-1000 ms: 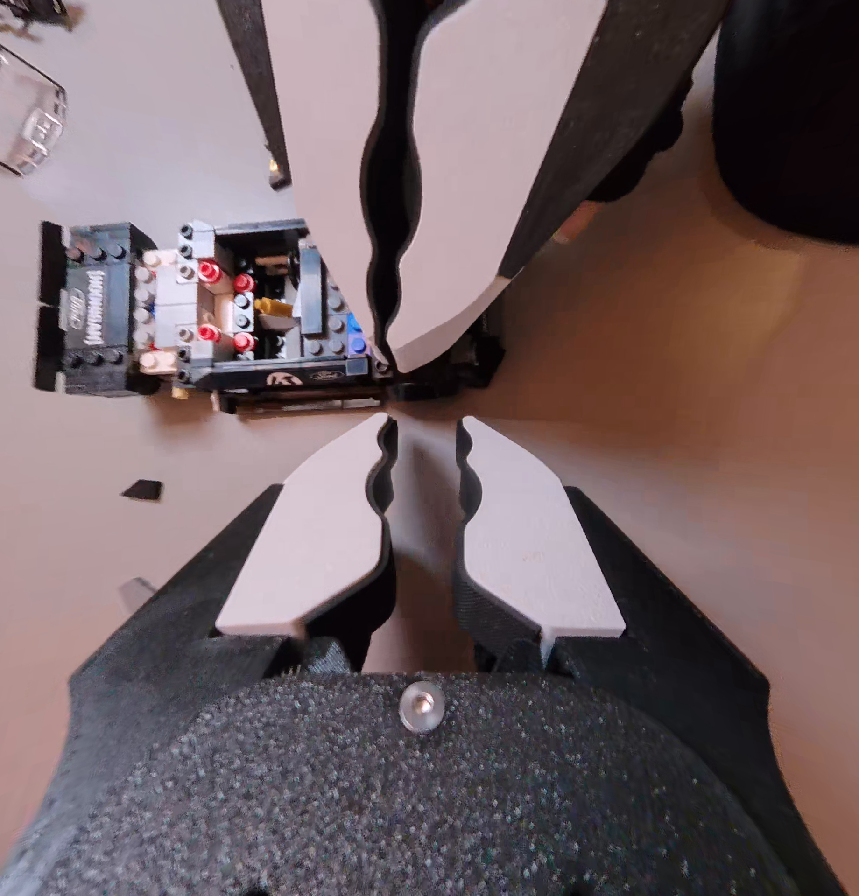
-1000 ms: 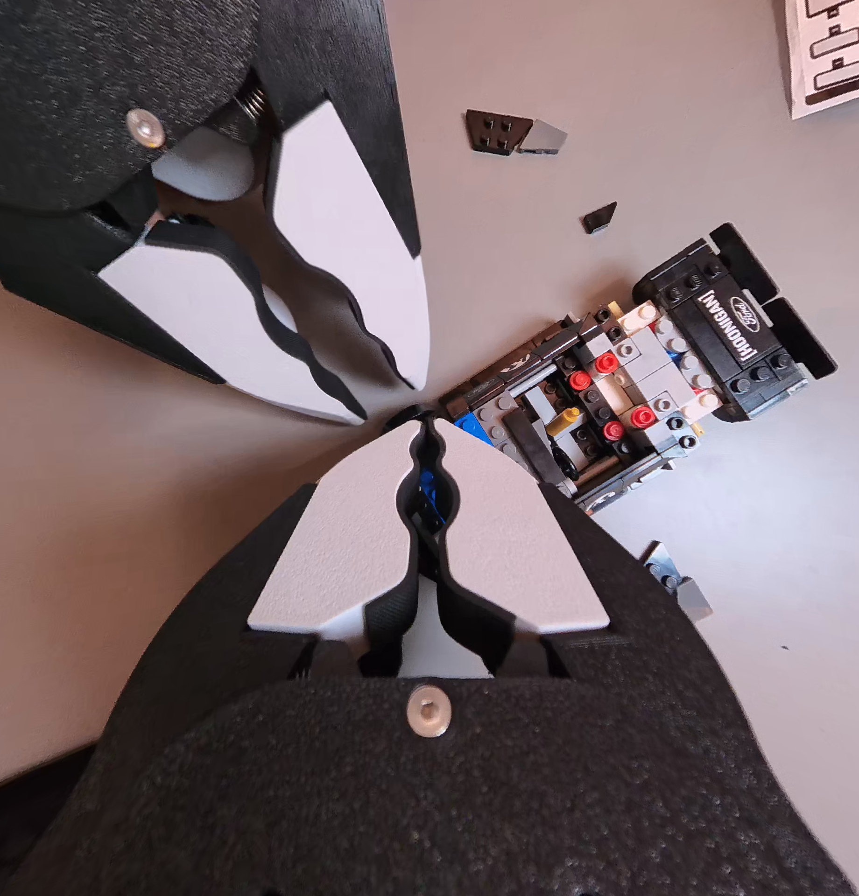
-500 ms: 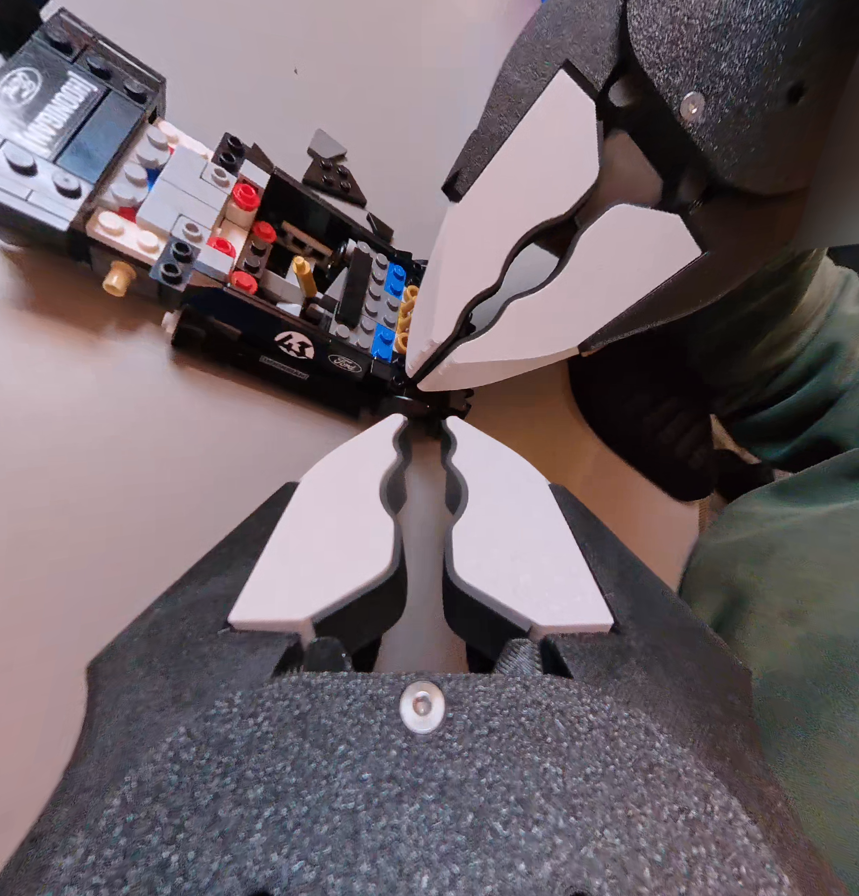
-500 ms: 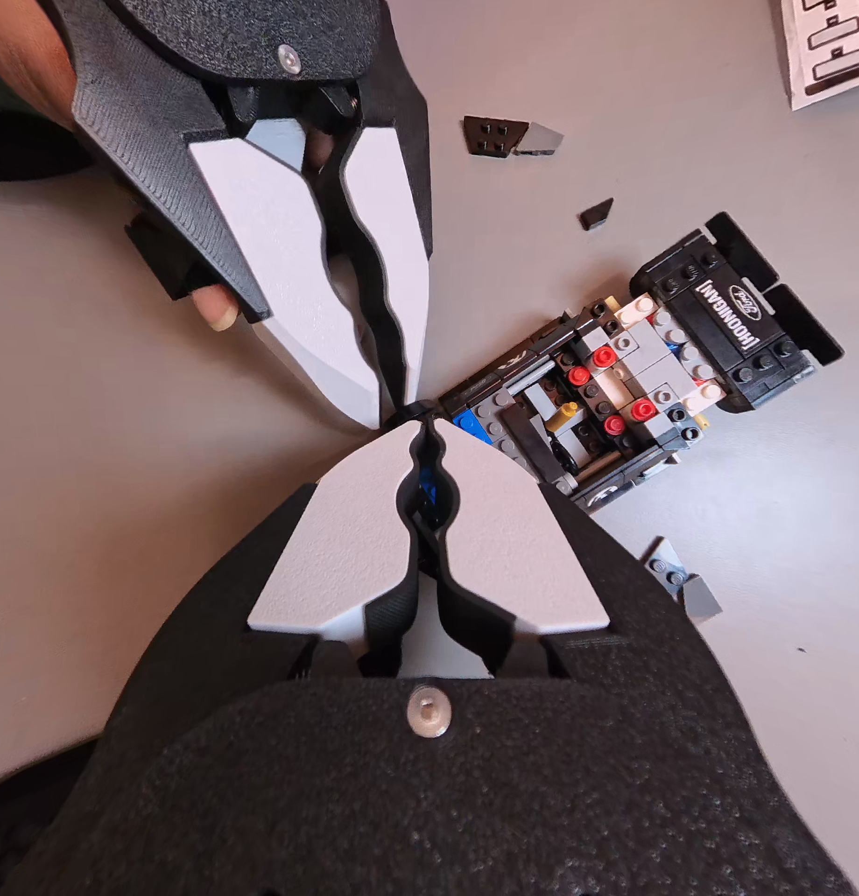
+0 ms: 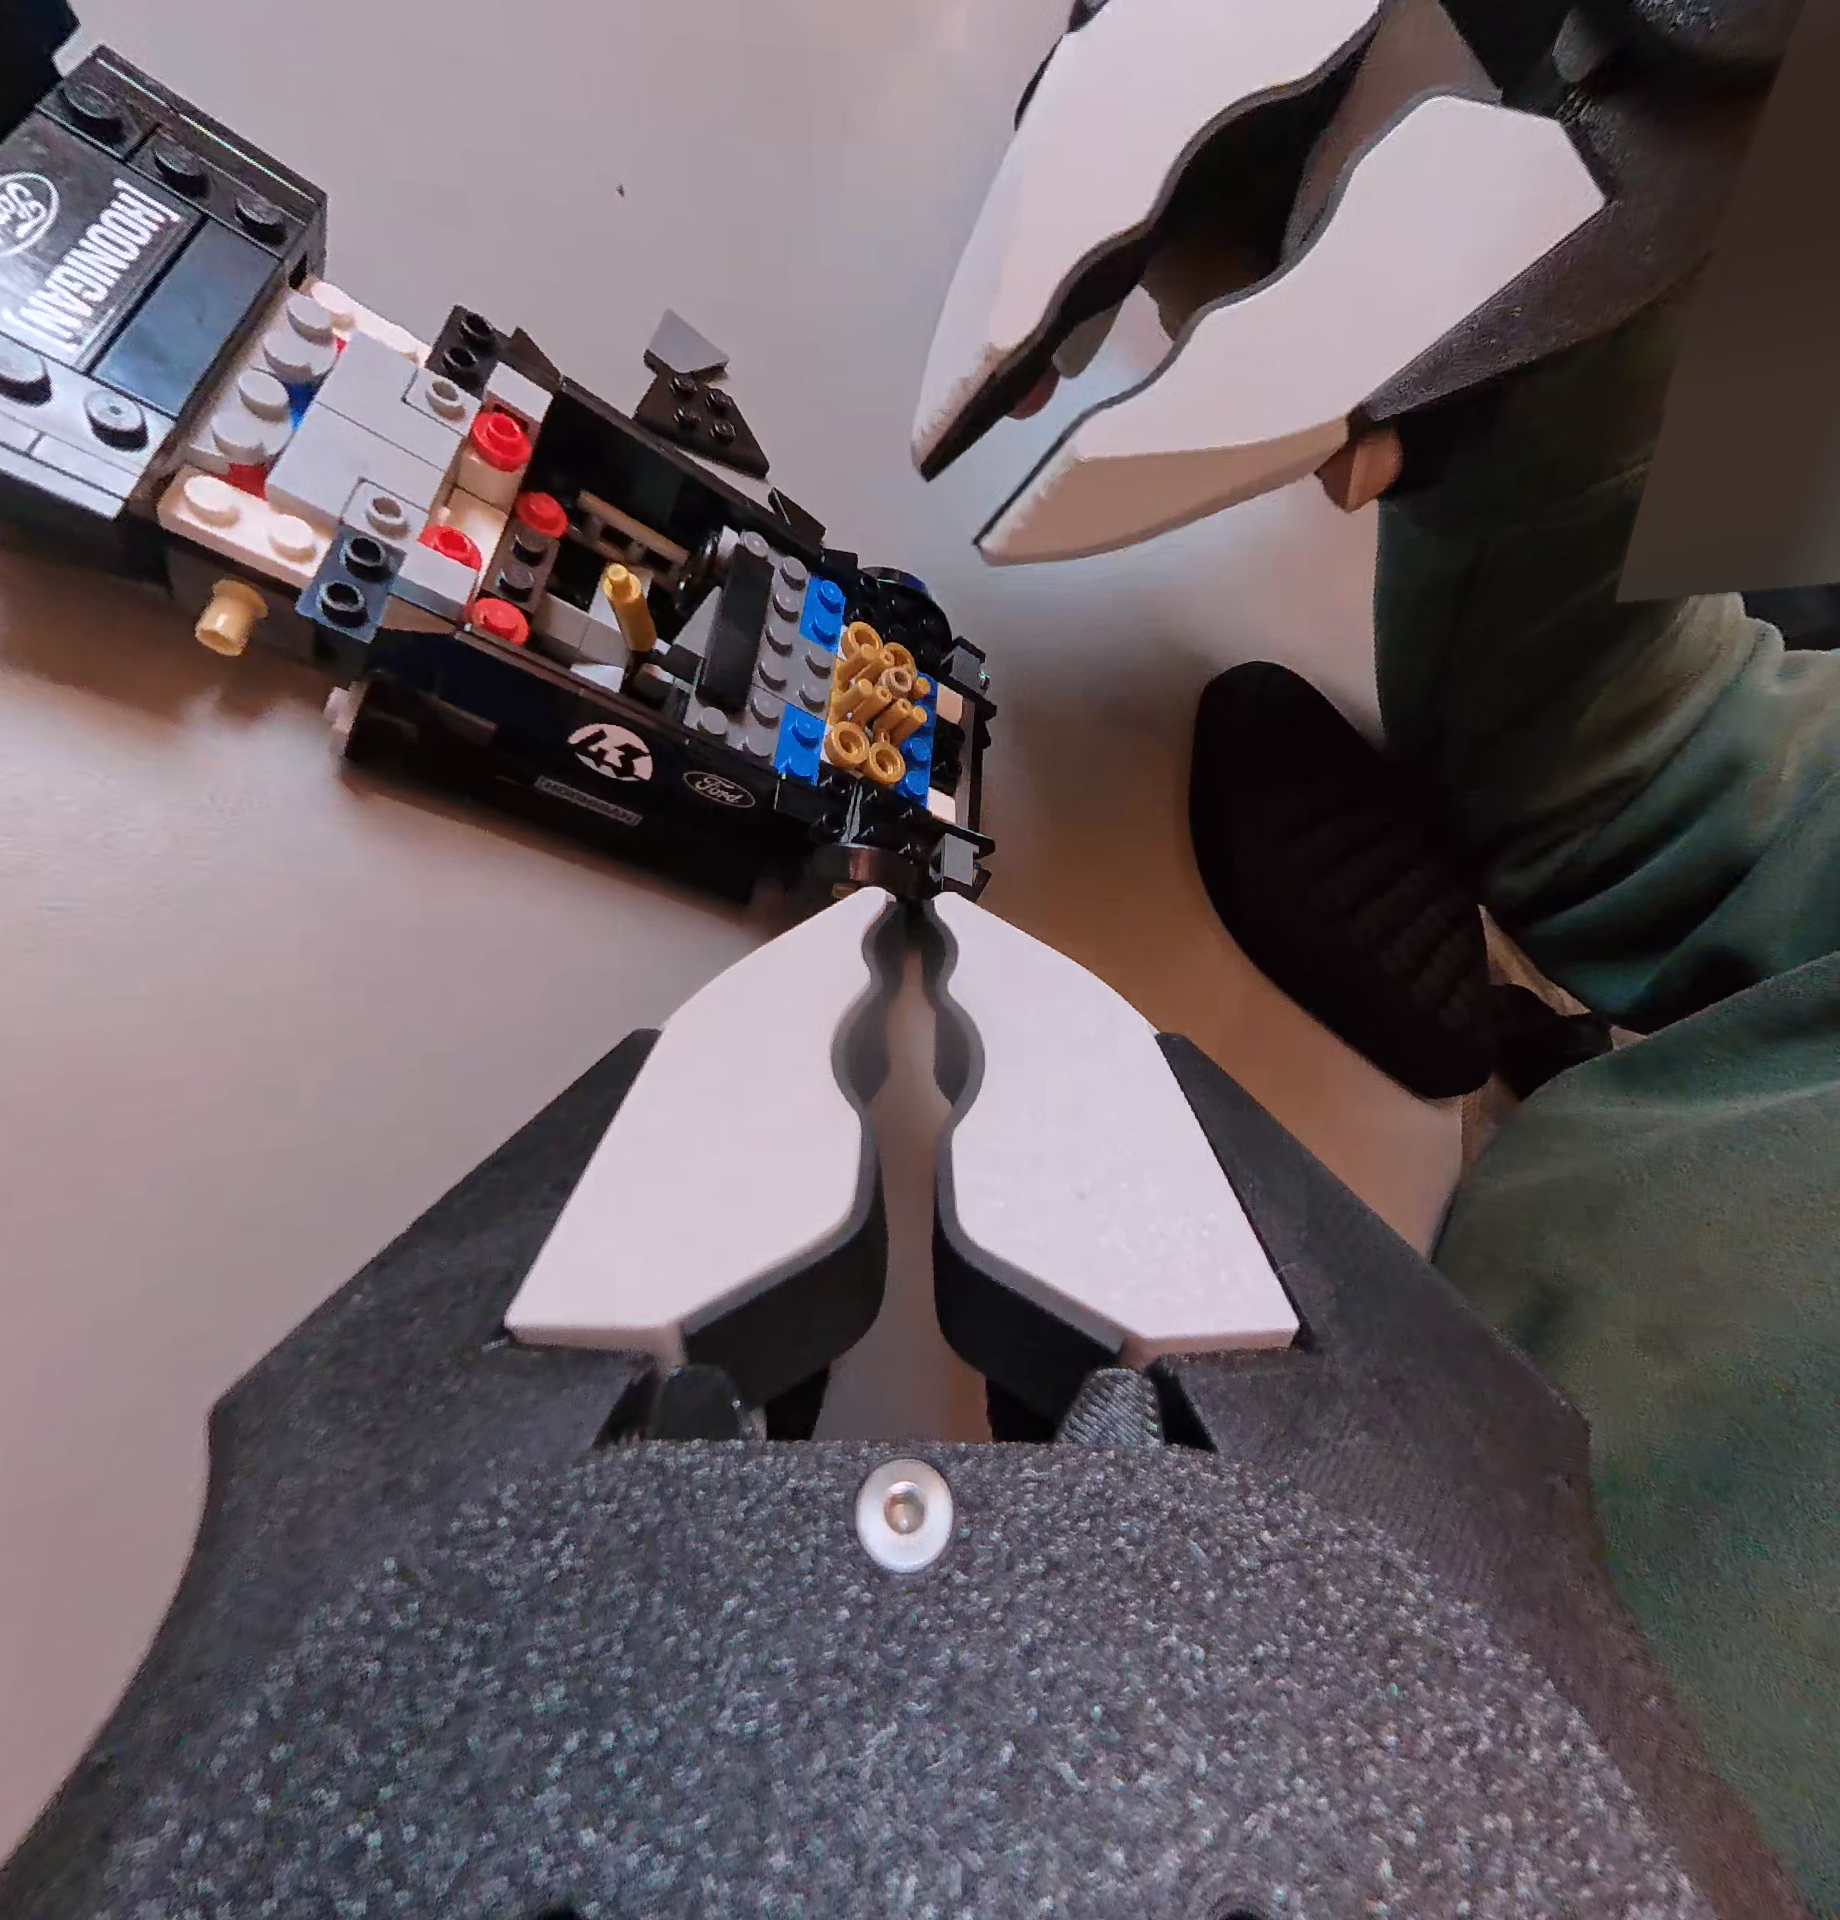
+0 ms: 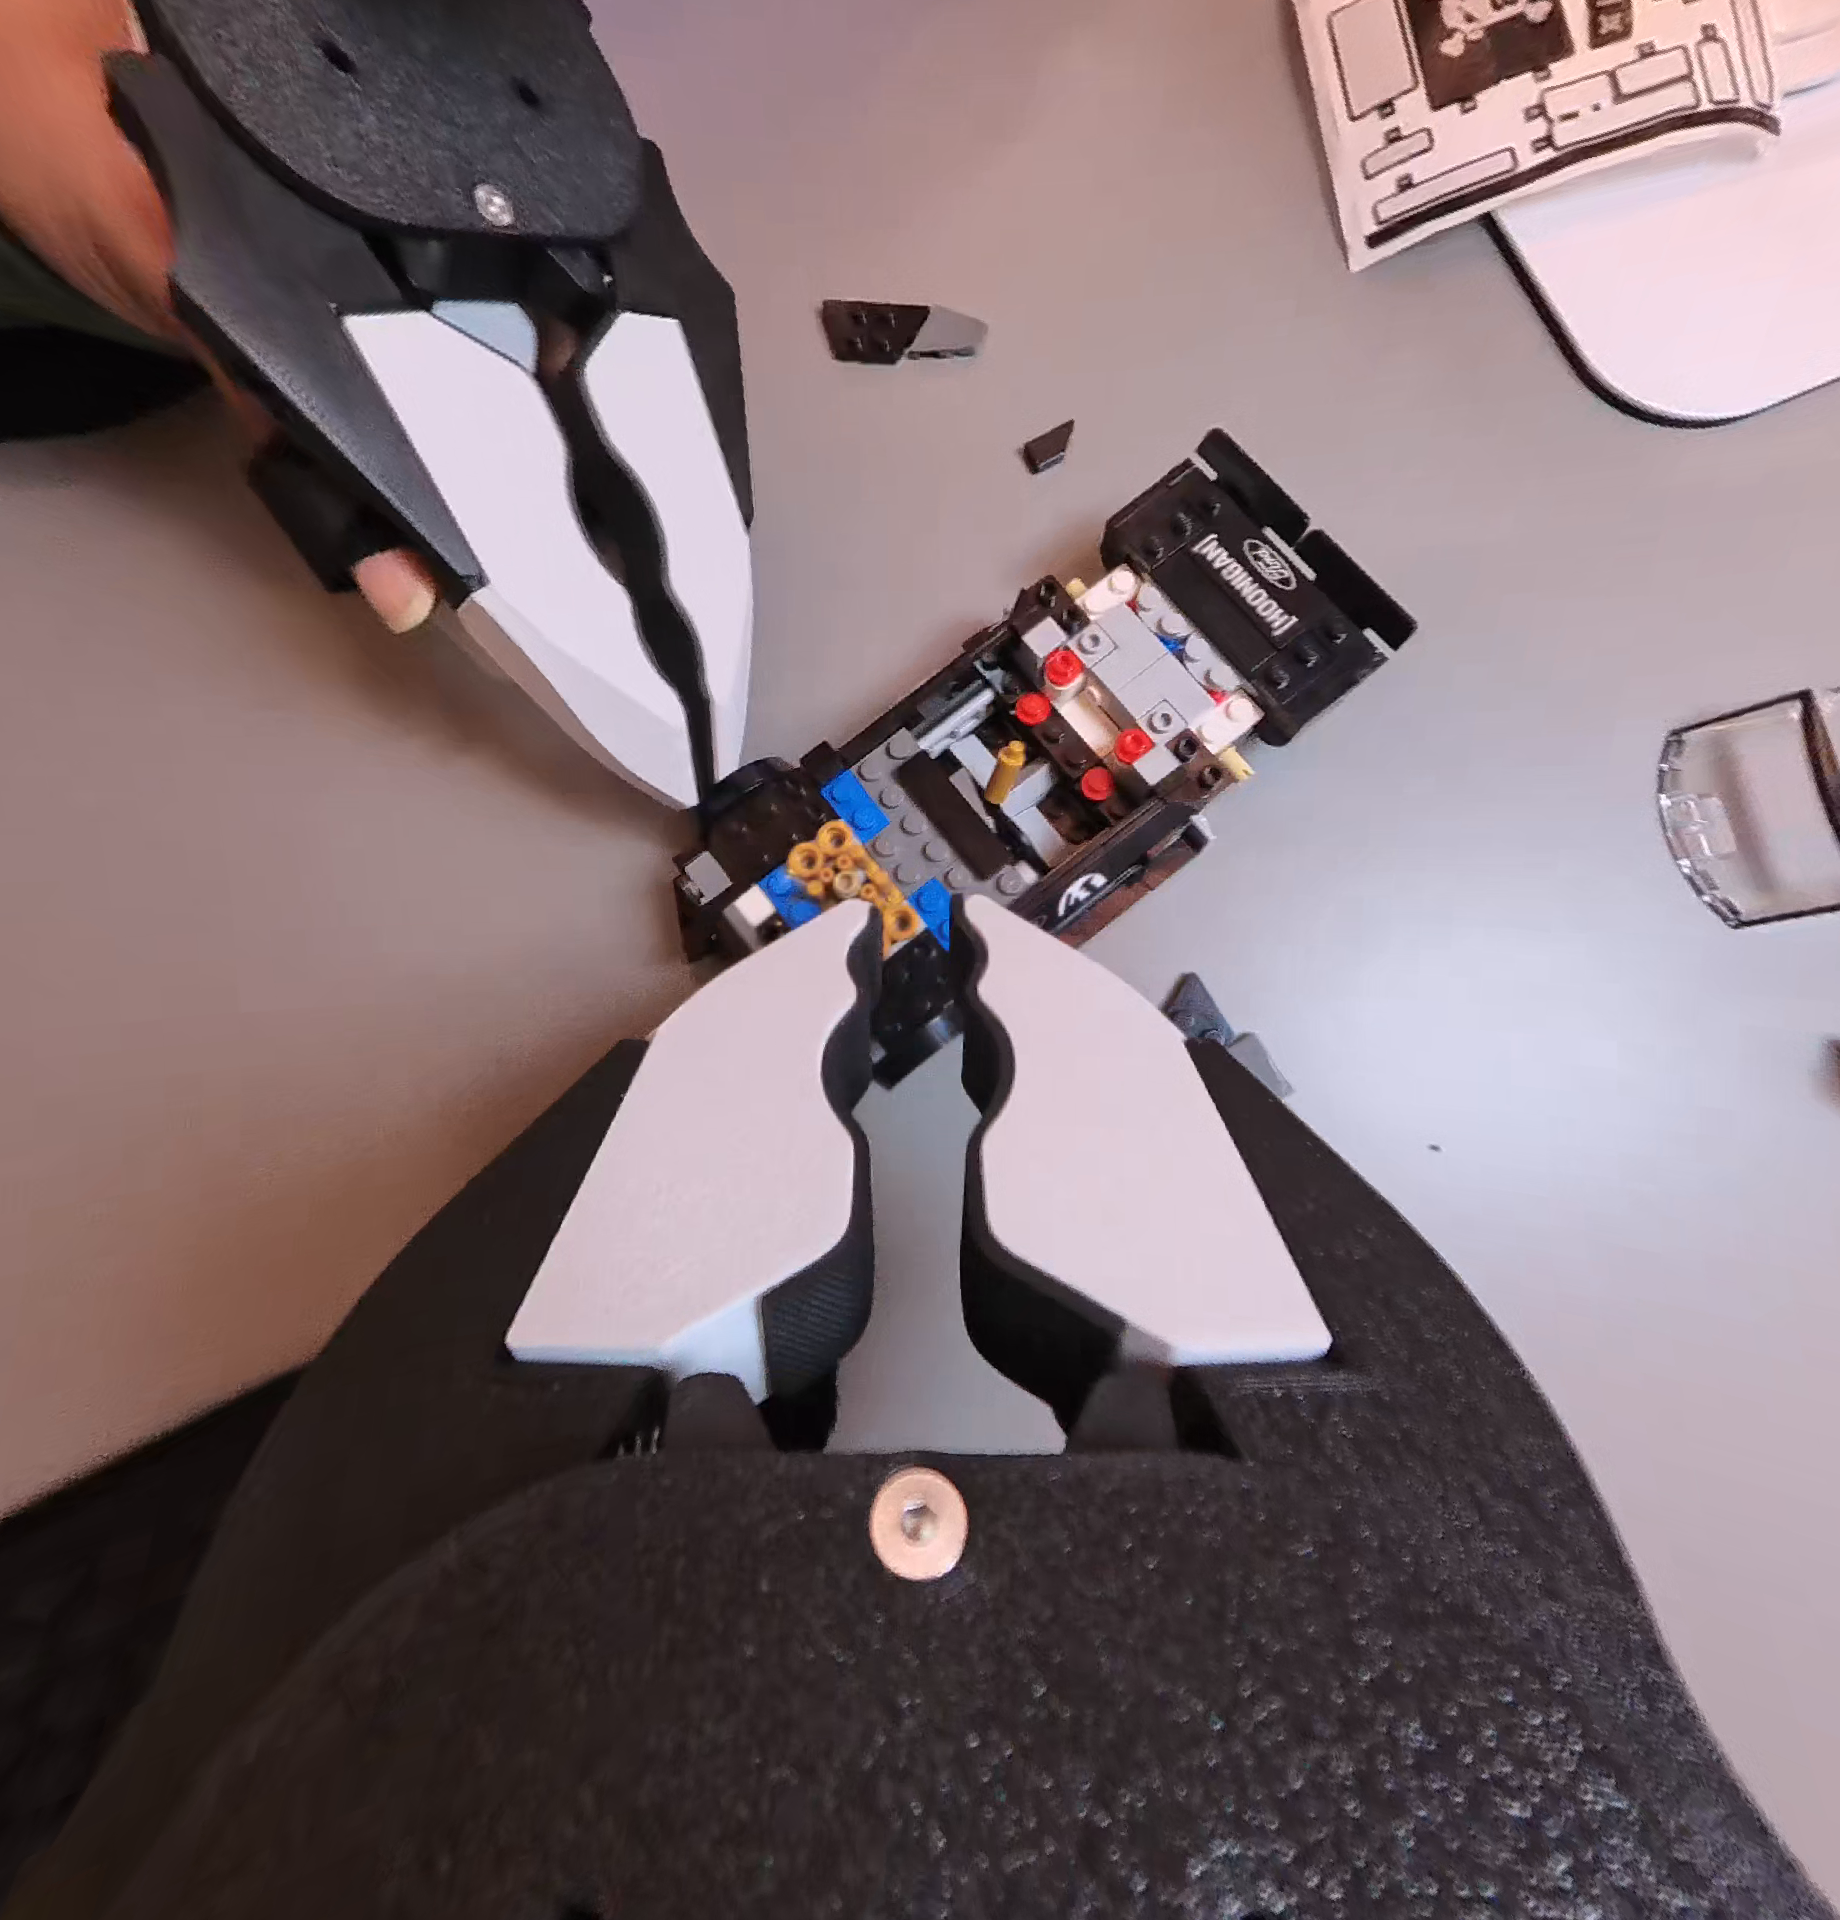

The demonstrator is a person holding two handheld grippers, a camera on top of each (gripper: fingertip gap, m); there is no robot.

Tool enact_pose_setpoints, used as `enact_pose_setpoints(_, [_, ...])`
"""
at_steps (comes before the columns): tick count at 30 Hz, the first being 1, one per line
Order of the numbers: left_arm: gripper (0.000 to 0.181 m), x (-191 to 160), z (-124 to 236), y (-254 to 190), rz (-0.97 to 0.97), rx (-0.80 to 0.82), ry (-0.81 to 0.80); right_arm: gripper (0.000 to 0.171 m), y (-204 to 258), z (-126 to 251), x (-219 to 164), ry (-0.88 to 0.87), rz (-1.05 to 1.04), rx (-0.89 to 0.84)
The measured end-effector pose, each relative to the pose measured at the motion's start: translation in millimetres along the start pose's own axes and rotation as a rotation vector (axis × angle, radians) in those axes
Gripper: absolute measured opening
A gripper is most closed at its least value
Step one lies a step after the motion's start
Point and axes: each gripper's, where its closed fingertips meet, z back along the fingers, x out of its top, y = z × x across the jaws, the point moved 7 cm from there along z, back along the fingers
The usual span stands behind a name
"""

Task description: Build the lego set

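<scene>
A partly built black lego car lies on the table, with grey, red and blue studs and a gold engine cluster at its front. My left gripper is shut on the black front edge of the car. It also shows in the right wrist view, pinching that front corner. My right gripper is open and empty, its tips just above the car's front by the gold cluster. In the left wrist view the right gripper hangs clear of the car.
Loose pieces lie around the car: a black wedge plate with a grey slope, a small black piece, grey pieces and a clear windscreen piece. An instruction booklet lies on a white tray far right. A green sleeve is close by. The tips of one gripper are about 7 centimetres away from the tips of the other. It is some 12 centimetres from my left tips to the small black piece.
My right gripper has opened, let go of the car's front and drawn back. My left gripper has closed on the car's front edge. The gold engine cluster now shows.
</scene>
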Motion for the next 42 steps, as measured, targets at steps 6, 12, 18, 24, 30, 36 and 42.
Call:
enact_pose_setpoints(6, [0.003, 0, -2, 0, -0.005, 0.010, 0.006, 0.007, 19, -12, 4, 0.032, 0.157, 0.011])
enact_pose_setpoints(12, [0.003, 0, -3, -1, -0.011, 0.017, 0.011, 0.000, 32, -31, 8, 0.099, 0.213, 0.009])
enact_pose_setpoints(18, [0.002, 3, -4, -1, -0.018, 0.022, 0.008, 0.000, 31, -37, 6, 0.145, 0.184, -0.025])
enact_pose_setpoints(24, [0.004, 5, -7, -2, -0.035, 0.031, 0.022, 0.000, 31, -35, 2, 0.145, 0.141, -0.068])
enact_pose_setpoints(30, [0.005, 4, -12, -5, -0.052, 0.026, 0.034, 0.000, 26, -34, -2, 0.108, 0.058, -0.054])
enact_pose_setpoints(36, [0.006, 4, -13, -6, -0.070, 0.041, 0.037, 0.000, 25, -34, -2, 0.135, 0.044, -0.063])
enact_pose_setpoints(42, [0.008, 4, -12, -8, -0.094, 0.055, 0.037, 0.000, 24, -34, -1, 0.118, 0.037, -0.076])
